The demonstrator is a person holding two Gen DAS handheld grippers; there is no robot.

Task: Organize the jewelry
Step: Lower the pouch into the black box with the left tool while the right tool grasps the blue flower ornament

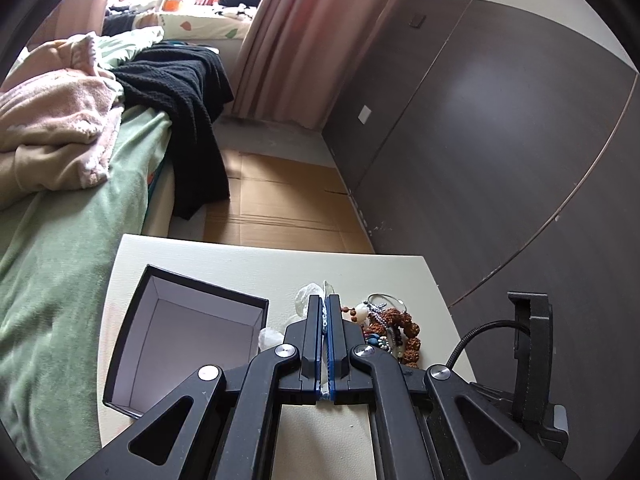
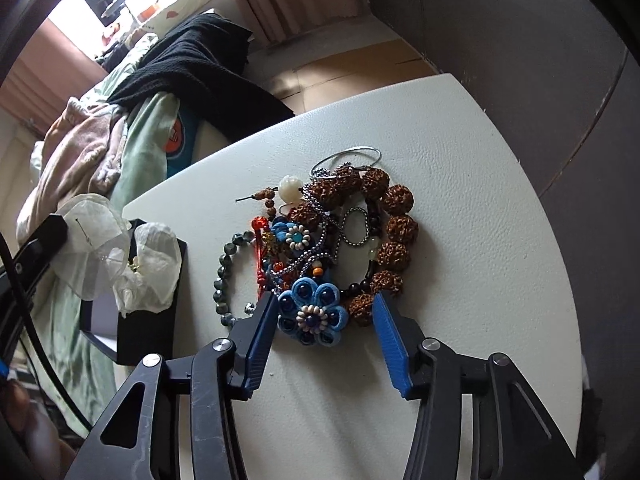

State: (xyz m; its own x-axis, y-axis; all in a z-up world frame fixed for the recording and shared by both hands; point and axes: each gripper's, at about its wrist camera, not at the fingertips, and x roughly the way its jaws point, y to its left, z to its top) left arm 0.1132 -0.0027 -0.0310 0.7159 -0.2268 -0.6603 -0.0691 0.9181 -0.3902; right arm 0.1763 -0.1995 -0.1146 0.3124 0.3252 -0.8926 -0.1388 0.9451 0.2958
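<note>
A tangled jewelry pile (image 2: 340, 236) lies on the white table (image 2: 460, 200): brown seed-bead bracelet (image 2: 396, 224), dark green bead bracelet (image 2: 222, 276), silver chain, blue felt flower (image 2: 314, 314). My right gripper (image 2: 325, 310) is open, its jaws either side of the blue flower. My left gripper (image 1: 325, 314) is shut on a sheer white organza pouch (image 1: 310, 298), which the right wrist view shows hanging above the box (image 2: 116, 256). An open black box (image 1: 188, 340) with a white inside stands left of the pile (image 1: 390, 330).
A bed with green sheet (image 1: 60, 272), pink blanket and black knit cloth (image 1: 184, 108) runs along the table's left. Cardboard (image 1: 280, 200) covers the floor beyond. A dark wardrobe wall (image 1: 480, 140) stands at the right.
</note>
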